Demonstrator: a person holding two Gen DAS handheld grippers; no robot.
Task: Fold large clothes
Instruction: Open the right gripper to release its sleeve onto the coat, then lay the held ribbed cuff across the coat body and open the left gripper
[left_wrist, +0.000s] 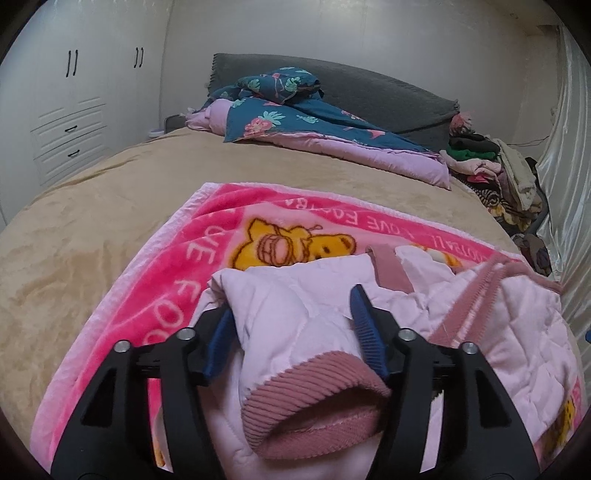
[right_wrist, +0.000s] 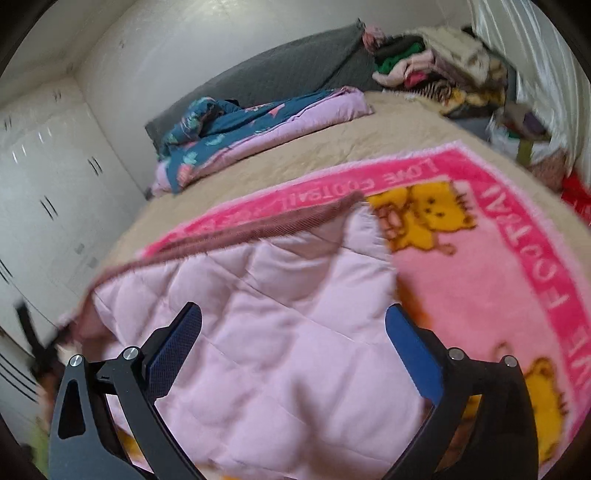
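A pale pink quilted jacket (left_wrist: 509, 314) with dusty-pink corduroy trim lies on a bright pink cartoon-bear blanket (left_wrist: 166, 266) spread over the bed. In the left wrist view one sleeve, ending in a corduroy cuff (left_wrist: 314, 384), runs between the fingers of my left gripper (left_wrist: 291, 306). Its jaws stand apart around the sleeve and do not squeeze it. In the right wrist view my right gripper (right_wrist: 293, 312) is wide open just above the flat jacket body (right_wrist: 258, 273), holding nothing. The blanket (right_wrist: 480, 277) shows to the right of the jacket.
The tan bed cover (left_wrist: 92, 206) stretches beyond the blanket. A folded blue floral quilt (left_wrist: 295, 114) lies by the grey headboard (left_wrist: 388, 92). A pile of clothes (left_wrist: 491, 166) sits at the far right corner beside a pale curtain (left_wrist: 565, 147). White wardrobes (left_wrist: 74, 110) stand left.
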